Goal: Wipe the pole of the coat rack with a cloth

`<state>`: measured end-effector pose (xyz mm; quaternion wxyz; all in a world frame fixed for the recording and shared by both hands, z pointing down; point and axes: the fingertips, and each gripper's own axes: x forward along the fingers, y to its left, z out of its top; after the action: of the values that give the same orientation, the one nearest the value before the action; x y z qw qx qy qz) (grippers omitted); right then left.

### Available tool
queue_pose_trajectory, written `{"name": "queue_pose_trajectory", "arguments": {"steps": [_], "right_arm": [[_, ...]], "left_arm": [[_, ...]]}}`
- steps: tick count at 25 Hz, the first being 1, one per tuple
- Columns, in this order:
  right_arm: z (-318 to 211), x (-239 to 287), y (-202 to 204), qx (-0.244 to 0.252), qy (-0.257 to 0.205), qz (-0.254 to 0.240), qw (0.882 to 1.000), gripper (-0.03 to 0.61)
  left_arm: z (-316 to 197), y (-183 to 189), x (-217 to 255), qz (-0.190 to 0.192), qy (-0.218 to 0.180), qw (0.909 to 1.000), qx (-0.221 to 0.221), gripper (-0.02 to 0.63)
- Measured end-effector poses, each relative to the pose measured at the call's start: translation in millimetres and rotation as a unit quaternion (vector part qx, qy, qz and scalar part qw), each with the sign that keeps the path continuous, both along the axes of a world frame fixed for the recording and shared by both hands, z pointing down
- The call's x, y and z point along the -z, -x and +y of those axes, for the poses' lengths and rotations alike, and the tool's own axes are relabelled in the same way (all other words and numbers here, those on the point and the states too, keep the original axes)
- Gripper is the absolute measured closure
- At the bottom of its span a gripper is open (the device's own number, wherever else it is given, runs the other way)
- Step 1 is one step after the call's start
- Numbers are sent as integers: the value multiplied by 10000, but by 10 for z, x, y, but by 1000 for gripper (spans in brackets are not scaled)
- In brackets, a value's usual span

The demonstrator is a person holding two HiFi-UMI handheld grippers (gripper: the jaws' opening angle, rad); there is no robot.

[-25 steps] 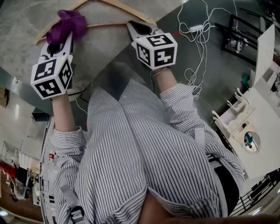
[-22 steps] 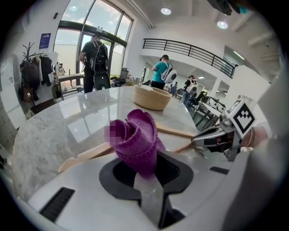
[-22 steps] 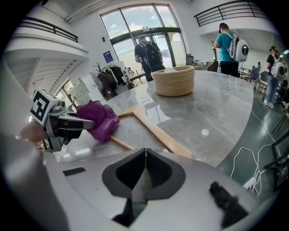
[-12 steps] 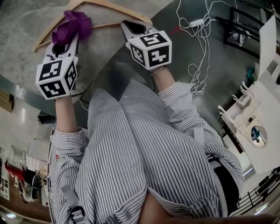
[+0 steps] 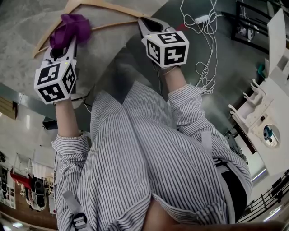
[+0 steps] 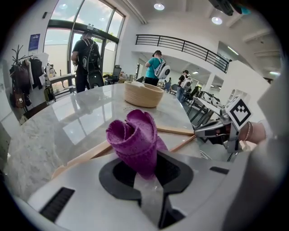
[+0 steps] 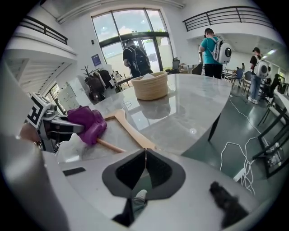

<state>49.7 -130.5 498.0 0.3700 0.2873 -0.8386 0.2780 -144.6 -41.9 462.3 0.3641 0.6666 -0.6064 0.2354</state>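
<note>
A purple cloth (image 5: 72, 28) is bunched up in my left gripper (image 5: 67, 39), which is shut on it over the marble table (image 5: 27, 22). In the left gripper view the cloth (image 6: 135, 140) stands up like a rolled tuft from the closed jaws (image 6: 145, 177). My right gripper (image 5: 144, 26) is shut with nothing in it, its jaws meeting in a thin line (image 7: 145, 153). A wooden hanger (image 5: 108, 5) lies on the table under both. A coat rack (image 7: 95, 82) hung with clothes stands far off by the windows.
A woven basket (image 7: 150, 85) sits further along the table. White cables (image 5: 203, 40) trail over the dark floor at the right, beside white furniture (image 5: 271, 113). People stand in the background near the glass doors.
The right gripper has shifted a little to the right and up. The left gripper, still holding the cloth, has barely moved.
</note>
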Motion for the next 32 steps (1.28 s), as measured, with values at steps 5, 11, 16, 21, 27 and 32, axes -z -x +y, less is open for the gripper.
{"name": "queue_pose_trajectory", "arguments": {"steps": [5,11,16,21,27,32], "right_arm": [[-67,-13,-122,-181,-30,48,9998,560],[-103,-5,-192,-204,12,-5,9998,560],[-77,3,-161,-219,43,-72,9997,560],[-74,29,-166,-233,56,-125,9996,560],[-72,14,-195,-305,139,-219,9992,560],[-69,-21,-165,-315,177,-254,9990,560]], "left_arm": [[-15,-21,3,-22,26,10000,-21,525],[-67,-113,30,-68,27,9999,-81,525],[-106,-259,49,-5,-5,9996,-270,525],[-220,-495,83,98,-50,9987,-494,525],[-334,-738,67,263,-75,9975,-656,525],[-409,-852,26,381,-73,9962,-776,525]]}}
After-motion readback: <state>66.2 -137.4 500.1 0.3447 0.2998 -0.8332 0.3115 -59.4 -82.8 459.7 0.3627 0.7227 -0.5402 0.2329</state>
